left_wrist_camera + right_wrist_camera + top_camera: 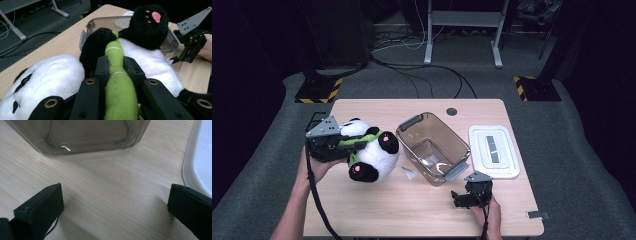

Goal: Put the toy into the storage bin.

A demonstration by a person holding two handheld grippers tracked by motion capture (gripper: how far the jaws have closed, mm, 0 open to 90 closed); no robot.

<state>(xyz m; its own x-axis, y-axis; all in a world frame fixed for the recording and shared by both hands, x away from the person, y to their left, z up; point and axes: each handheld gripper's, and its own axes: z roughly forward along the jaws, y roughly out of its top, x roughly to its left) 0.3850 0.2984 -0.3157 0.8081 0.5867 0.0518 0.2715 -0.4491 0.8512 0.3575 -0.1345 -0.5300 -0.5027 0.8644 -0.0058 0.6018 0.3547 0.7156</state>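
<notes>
Panda: plush toy (372,150) held above the table's (377,205) left side, just left of the bin; long axis roughly level, head toward the left gripper, black feet toward the bin.
Left gripper (343,143): clamped on the panda's green bamboo stalk (119,85).
Right gripper (115,202): jaws wide apart, nothing between them, low over the table near the bin's corner.
Bin (411,123): clear, tinted, holds no toy.
Lid (507,167): white, flat on the table right of the bin.

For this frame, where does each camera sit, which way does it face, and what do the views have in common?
High view: above the person's side, looking forward and down on the table; both forearms and hands show, and the left claw grips the plush panda.
Left gripper view: rides the left claw, looking along its jaws, shut on the panda's green stalk, toward the brown bin.
Right gripper view: rides the right claw, low over the table, jaws open, facing the bin's base.
Shared: the bin in all three; the white lid in the high and right gripper views.
</notes>
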